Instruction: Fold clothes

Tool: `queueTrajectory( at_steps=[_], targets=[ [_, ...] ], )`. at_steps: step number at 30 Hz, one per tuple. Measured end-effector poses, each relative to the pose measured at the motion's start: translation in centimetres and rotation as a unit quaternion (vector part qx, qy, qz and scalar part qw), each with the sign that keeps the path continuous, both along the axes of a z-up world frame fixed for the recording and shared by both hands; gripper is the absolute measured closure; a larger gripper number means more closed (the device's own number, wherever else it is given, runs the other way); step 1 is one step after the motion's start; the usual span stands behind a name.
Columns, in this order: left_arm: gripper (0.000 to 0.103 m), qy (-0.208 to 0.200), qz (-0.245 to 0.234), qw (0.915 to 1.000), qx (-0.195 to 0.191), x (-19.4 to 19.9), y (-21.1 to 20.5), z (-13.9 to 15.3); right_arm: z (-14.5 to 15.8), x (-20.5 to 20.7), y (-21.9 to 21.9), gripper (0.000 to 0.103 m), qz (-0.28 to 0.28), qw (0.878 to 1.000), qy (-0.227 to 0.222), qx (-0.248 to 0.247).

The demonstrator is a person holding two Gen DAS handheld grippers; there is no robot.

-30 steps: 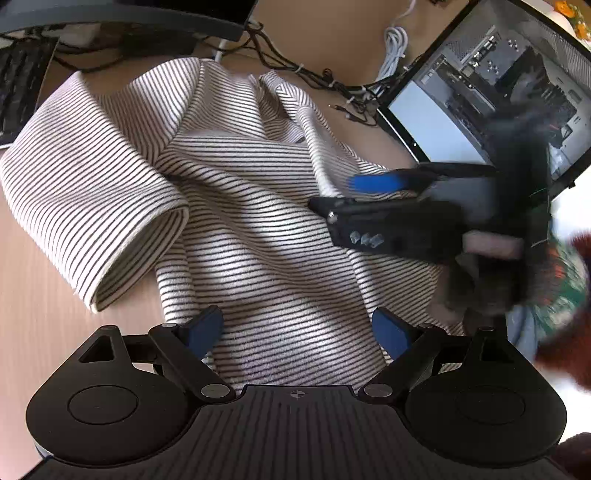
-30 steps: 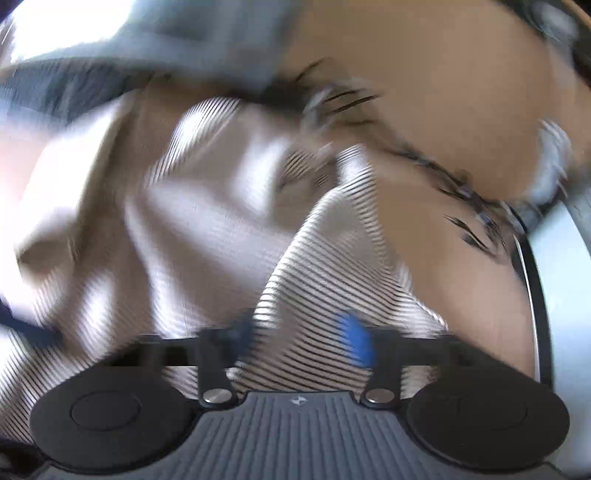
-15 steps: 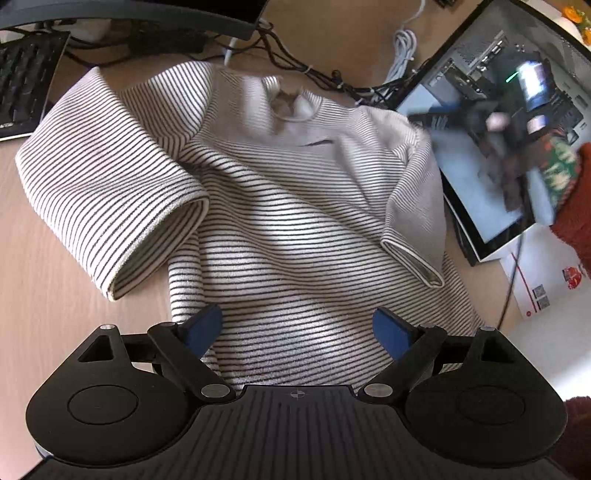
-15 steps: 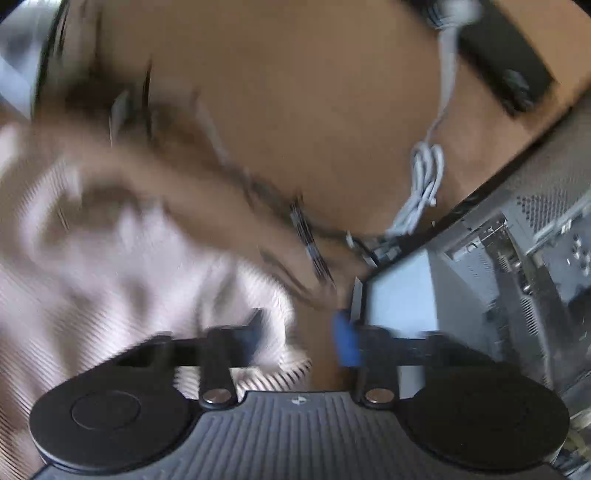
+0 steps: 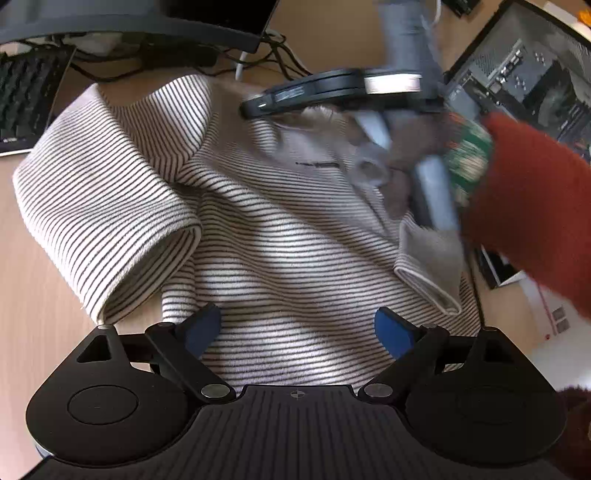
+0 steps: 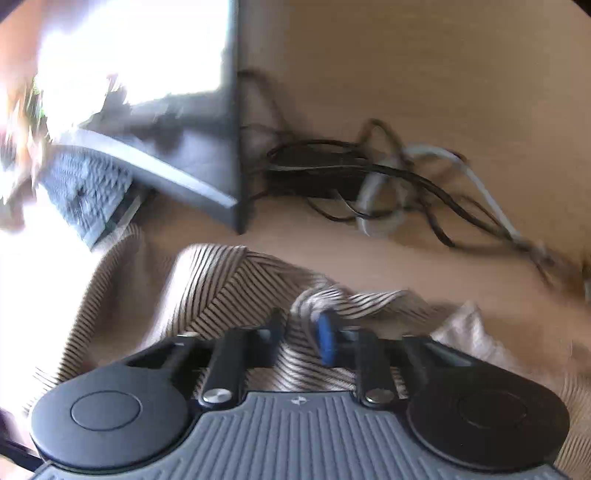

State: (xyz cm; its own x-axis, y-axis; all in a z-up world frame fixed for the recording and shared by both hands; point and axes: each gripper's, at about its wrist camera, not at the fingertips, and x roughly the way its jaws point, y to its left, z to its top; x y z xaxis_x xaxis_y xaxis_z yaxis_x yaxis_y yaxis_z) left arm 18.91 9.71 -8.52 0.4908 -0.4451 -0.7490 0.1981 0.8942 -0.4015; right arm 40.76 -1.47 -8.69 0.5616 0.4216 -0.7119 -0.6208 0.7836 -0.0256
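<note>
A cream shirt with thin dark stripes point(image 5: 277, 240) lies spread on the wooden desk point(image 5: 22, 295), neckline at the far side, left sleeve point(image 5: 122, 236) folded across. My left gripper point(image 5: 297, 328) hangs open above the shirt's near hem, nothing between its blue pads. My right gripper point(image 5: 258, 107) shows blurred at the neckline, held by a hand in a red sleeve point(image 5: 528, 206). In the right wrist view the right gripper point(image 6: 301, 332) has its jaws closing, close together on a bunched ridge of the shirt point(image 6: 221, 280) near the collar.
A keyboard point(image 5: 22, 96) and a monitor foot point(image 5: 147, 26) sit at the far left. Tangled cables point(image 6: 369, 173) lie beyond the collar. An open computer case point(image 5: 517, 74) stands at the far right. The monitor point(image 6: 207, 147) rises close behind the shirt.
The right gripper swung from over the computer case back to the neckline and closed on the fabric. The shirt's collar area is now bunched. My left gripper stayed put.
</note>
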Motion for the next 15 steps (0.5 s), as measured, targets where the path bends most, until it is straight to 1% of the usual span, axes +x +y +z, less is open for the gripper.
queueTrajectory(
  at_steps=[1, 3, 5, 7, 9, 11, 12, 13, 14, 15],
  targets=[
    [0.008, -0.003, -0.001, 1.0, 0.009, -0.3, -0.2, 0.0, -0.4, 0.0, 0.9, 0.089, 0.013, 0.999, -0.028, -0.031],
    [0.008, -0.01, -0.004, 0.9996, 0.028, -1.0, -0.6, 0.1, -1.4, 0.7, 1.9, 0.089, 0.018, 0.996, -0.065, -0.058],
    [0.008, -0.013, -0.007, 0.999, 0.042, -1.8, -0.9, 0.2, -1.9, 1.3, 2.5, 0.089, 0.018, 0.993, -0.094, -0.064],
    [0.008, -0.01, -0.006, 0.999, 0.042, -2.4, -0.8, 0.2, -2.2, 1.1, 3.3, 0.089, 0.025, 0.99, -0.115, -0.075],
    [0.008, -0.008, -0.005, 0.9991, 0.042, -3.0, -0.6, 0.2, -2.3, 0.3, 3.6, 0.089, 0.026, 0.99, -0.119, -0.071],
    [0.008, -0.005, -0.009, 0.9992, 0.04, -3.4, -0.3, 0.3, -2.0, -1.0, 3.0, 0.084, 0.018, 0.992, -0.114, -0.057],
    [0.008, -0.003, -0.013, 0.9991, 0.039, -3.6, -0.1, 0.3, -1.8, -1.9, 2.5, 0.076, 0.01, 0.992, -0.111, -0.05],
    [0.008, -0.001, -0.017, 0.9991, 0.039, -3.8, 0.1, 0.4, -1.4, -3.1, 1.6, 0.07, 0.0, 0.993, -0.109, -0.04],
    [0.008, 0.001, -0.021, 0.999, 0.04, -4.0, 0.3, 0.4, -0.7, -4.8, 0.3, 0.068, -0.009, 0.994, -0.108, -0.028],
    [0.008, 0.003, -0.025, 0.9989, 0.04, -4.1, 0.7, 0.5, -0.1, -6.5, -1.0, 0.063, -0.018, 0.994, -0.107, -0.017]
  ],
)
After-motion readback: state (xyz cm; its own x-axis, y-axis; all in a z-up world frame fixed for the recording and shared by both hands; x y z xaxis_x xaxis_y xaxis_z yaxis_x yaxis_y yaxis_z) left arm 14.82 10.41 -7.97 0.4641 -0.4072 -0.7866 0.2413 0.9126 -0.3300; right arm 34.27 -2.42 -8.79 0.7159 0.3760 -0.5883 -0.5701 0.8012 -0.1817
